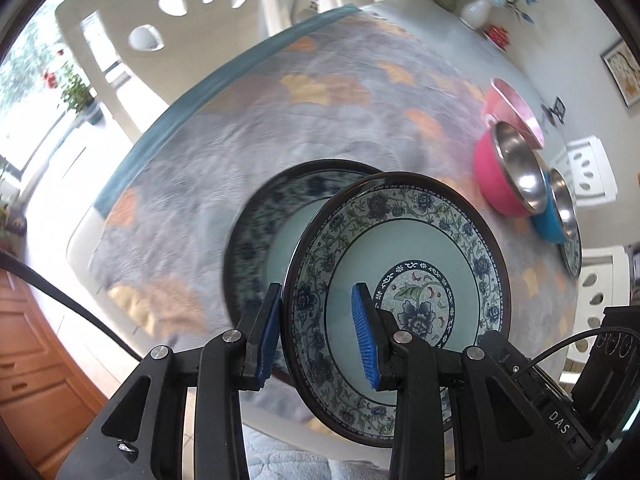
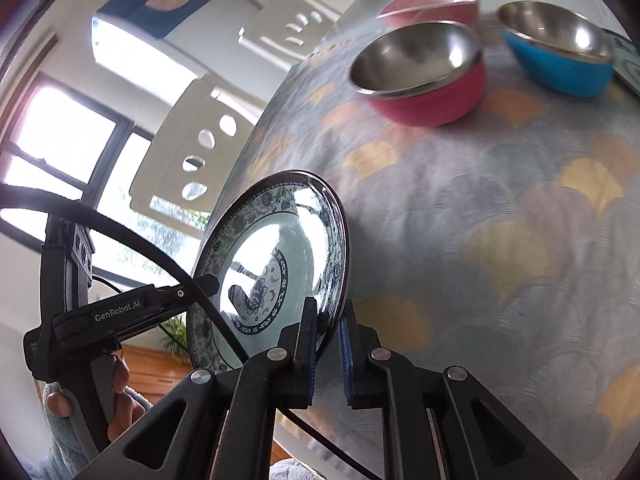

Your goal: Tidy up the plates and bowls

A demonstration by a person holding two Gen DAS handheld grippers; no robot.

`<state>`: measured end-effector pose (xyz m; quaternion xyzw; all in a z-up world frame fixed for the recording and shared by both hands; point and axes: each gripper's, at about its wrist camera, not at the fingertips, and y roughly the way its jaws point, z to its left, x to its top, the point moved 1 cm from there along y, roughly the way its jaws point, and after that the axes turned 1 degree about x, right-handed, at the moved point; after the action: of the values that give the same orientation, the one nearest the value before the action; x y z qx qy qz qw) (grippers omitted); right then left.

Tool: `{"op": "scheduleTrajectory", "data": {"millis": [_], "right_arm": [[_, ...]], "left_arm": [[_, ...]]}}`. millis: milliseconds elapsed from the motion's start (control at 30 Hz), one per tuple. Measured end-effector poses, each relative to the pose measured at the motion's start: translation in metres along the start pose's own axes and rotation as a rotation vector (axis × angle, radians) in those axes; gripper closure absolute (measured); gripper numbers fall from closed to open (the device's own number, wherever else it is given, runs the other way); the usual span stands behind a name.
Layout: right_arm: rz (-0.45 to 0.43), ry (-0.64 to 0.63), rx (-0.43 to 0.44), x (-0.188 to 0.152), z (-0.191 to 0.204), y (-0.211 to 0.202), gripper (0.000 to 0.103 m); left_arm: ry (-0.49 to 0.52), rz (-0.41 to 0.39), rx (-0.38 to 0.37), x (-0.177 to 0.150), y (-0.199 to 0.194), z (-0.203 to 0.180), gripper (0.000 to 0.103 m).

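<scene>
Blue-padded fingers (image 1: 362, 344) of both grippers — left gripper (image 1: 316, 336), right gripper (image 2: 329, 354) — each clamped on a floral plate (image 1: 400, 304) rim.

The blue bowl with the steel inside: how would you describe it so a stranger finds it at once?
Start at the table under the grey cloth with orange fan shapes. Three bowls sit together at its far side. The blue bowl with a steel inside is beside the deep pink steel-lined bowl; only its outside is blue.
</scene>
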<state>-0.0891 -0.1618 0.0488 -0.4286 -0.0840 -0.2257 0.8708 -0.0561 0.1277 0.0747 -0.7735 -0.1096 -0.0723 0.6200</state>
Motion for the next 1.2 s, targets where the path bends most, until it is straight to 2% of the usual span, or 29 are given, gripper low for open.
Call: {"op": "scheduleTrajectory", "data": {"millis": [200, 600, 733, 833, 900, 933, 1000, 1033, 1200], "right_arm": [[0.044, -0.027, 0.006, 0.004, 0.011, 0.02, 0.093], [0.079, -0.035, 0.011, 0.015, 0.021, 0.043, 0.093], [0.079, -0.029, 0.004, 0.017, 0.021, 0.042, 0.091], [0.089, -0.016, -0.023, 0.02, 0.018, 0.044, 0.09], [0.102, -0.006, -0.047, 0.02, 0.015, 0.043, 0.086], [0.102, 0.002, -0.052, 0.02, 0.013, 0.041, 0.08], [0.087, 0.017, -0.049, 0.019, 0.008, 0.034, 0.065], [0.077, 0.022, -0.051, 0.018, 0.006, 0.031, 0.054], [-0.001, 0.06, -0.054, 0.016, -0.012, 0.0, 0.052]], "left_arm": [[-0.055, 0.002, 0.014, 0.0, 0.0, 0.02, 0.072], [-0.12, 0.009, -0.006, 0.004, 0.004, 0.041, 0.072], [-0.138, -0.012, -0.026, 0.008, -0.001, 0.046, 0.07], [-0.137, -0.031, -0.009, 0.011, -0.005, 0.047, 0.07], [-0.138, -0.039, -0.005, 0.014, -0.008, 0.048, 0.07], [-0.14, -0.039, -0.009, 0.015, -0.009, 0.048, 0.07], [-0.14, -0.042, -0.017, 0.016, -0.012, 0.048, 0.07], [-0.134, -0.045, -0.017, 0.017, -0.014, 0.045, 0.07], [-0.069, -0.035, -0.032, 0.016, -0.014, 0.022, 0.069]]}}
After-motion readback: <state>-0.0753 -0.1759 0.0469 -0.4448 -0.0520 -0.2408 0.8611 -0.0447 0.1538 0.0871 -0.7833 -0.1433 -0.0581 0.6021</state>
